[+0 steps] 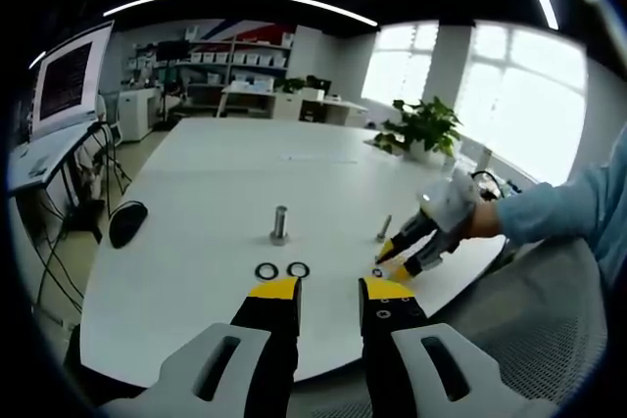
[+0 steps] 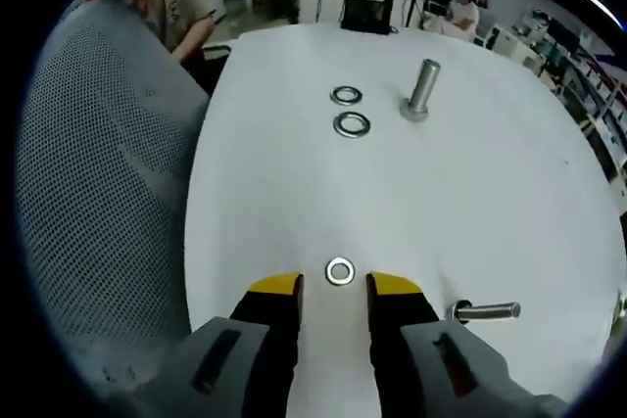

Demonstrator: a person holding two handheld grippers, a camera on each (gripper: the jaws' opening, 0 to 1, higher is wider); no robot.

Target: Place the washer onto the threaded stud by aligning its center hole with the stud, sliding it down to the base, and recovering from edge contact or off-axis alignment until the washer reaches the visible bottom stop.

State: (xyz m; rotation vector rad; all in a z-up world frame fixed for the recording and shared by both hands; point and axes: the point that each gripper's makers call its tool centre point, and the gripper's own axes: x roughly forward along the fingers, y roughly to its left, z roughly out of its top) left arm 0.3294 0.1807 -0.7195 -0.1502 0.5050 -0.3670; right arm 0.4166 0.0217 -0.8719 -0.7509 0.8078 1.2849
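The right gripper (image 2: 335, 288) hangs low over the white table (image 2: 490, 203), jaws parted around a flat-lying washer (image 2: 340, 270), not clamping it. The threaded stud (image 2: 421, 91) stands well apart, near two more washers (image 2: 350, 124). The left gripper (image 1: 329, 288) is released, holding nothing.

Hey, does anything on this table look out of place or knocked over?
One thing: the small bolt seems to lie on its side near the right gripper, while the larger stud stands upright. The three washers lie flat on the table. Nothing looks spilled or damaged.
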